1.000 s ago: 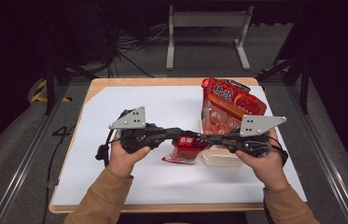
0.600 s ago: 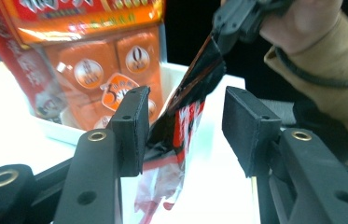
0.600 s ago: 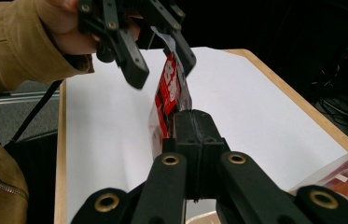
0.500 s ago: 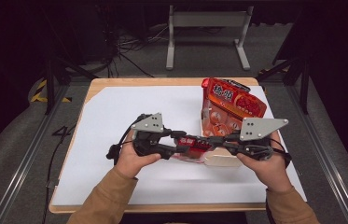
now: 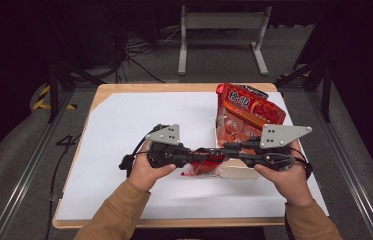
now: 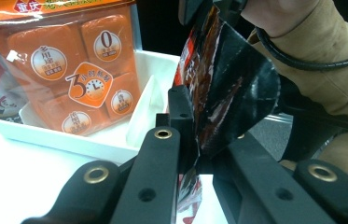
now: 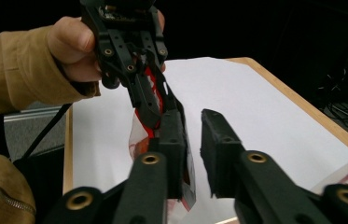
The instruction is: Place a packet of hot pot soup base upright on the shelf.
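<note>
both grippers meet over the front of the table [image 5: 124,125], and between them hangs a small red and black sachet [image 5: 205,159], held just in front of the white tray [image 5: 238,171]. the left gripper [image 5: 205,156] has its jaws clamped on the sachet: in the left gripper view the glossy foil [image 6: 223,107] is pinched tight between the two black jaws, after they have just been closing on it. the right gripper [image 5: 222,150] comes in from the other side, and in the right gripper view its jaws stand parted, having just been opening, with the sachet [image 7: 155,100] lying against the left jaw and a clear gap to the right one, so it has no grip. the print on the sachet is too crumpled to read. behind it, standing in the tray, a clear orange snack bag [image 6: 76,70] shows round badges, one with a large "0", and an orange diamond with a big "3" beside a clock face and chinese characters. from the high view the bag's red header [image 5: 246,102] carries bold white chinese characters, too small to make out.
</note>
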